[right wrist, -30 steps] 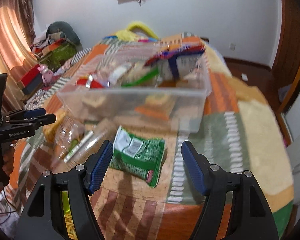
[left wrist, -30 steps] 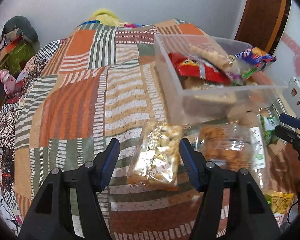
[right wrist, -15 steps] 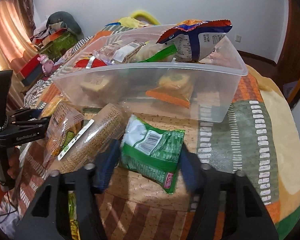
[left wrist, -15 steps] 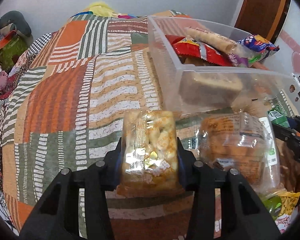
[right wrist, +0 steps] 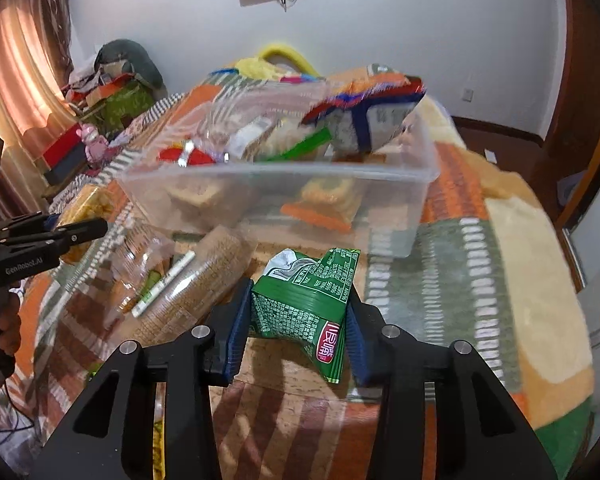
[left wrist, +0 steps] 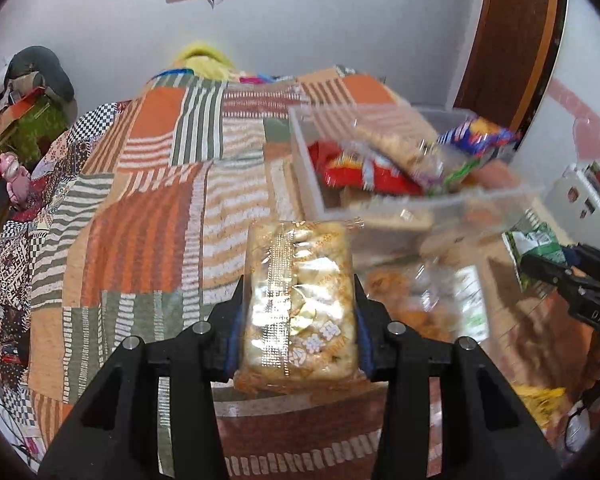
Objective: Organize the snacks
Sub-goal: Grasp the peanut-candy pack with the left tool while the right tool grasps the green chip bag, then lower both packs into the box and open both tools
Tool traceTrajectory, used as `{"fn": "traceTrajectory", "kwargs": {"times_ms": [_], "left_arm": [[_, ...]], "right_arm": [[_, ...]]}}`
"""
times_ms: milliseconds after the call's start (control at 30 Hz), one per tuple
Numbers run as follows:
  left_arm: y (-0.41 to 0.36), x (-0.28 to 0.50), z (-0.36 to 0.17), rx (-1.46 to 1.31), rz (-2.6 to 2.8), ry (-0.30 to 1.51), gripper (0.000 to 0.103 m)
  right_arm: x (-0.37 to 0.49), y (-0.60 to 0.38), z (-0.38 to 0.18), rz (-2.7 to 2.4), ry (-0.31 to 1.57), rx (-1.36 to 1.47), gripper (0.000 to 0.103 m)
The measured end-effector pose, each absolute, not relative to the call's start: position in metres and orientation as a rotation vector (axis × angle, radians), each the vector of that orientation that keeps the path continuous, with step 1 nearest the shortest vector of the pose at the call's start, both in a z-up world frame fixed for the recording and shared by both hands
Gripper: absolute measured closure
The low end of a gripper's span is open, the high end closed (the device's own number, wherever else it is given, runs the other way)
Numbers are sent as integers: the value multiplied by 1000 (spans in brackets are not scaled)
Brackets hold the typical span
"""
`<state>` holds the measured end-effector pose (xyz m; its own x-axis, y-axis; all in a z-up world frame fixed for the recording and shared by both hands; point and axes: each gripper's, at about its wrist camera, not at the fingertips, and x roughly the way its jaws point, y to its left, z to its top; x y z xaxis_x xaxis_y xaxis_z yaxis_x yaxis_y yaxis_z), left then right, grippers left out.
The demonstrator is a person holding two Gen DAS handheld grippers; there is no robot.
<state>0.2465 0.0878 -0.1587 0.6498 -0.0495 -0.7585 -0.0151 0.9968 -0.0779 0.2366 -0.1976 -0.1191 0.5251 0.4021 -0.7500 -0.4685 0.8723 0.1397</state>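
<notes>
My left gripper (left wrist: 298, 320) is shut on a clear pack of golden puffed snacks (left wrist: 298, 300) and holds it above the quilt. It shows from the side in the right wrist view (right wrist: 85, 210). My right gripper (right wrist: 296, 332) is shut on a green snack packet (right wrist: 306, 310), lifted off the quilt. That packet also shows in the left wrist view (left wrist: 534, 246). A clear plastic bin (right wrist: 396, 208) holding several snack bags stands just beyond both grippers; it also shows in the left wrist view (left wrist: 304, 168).
A long clear pack of brown biscuits (right wrist: 198, 284) lies on the patchwork quilt (left wrist: 140, 220) between the grippers. A yellow packet (left wrist: 540, 400) lies near the front right. Clothes and boxes (right wrist: 112, 92) pile up at the far left.
Both grippers have closed on their packs, the left on the puffed snacks and the right on the green packet, and both have lifted them off the quilt.
</notes>
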Motion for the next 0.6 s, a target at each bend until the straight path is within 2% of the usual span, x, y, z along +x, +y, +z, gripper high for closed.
{"fn": "traceTrajectory", "kwargs": {"times_ms": [333,600], "left_arm": [[71,273,-119,-107,-68,775,59],[52,315,-121,-80,-69,788,59]], "right_arm": [[245,-205,-83,504,756,-52,64],[279,-194,-82,487,746,-38,64]]}}
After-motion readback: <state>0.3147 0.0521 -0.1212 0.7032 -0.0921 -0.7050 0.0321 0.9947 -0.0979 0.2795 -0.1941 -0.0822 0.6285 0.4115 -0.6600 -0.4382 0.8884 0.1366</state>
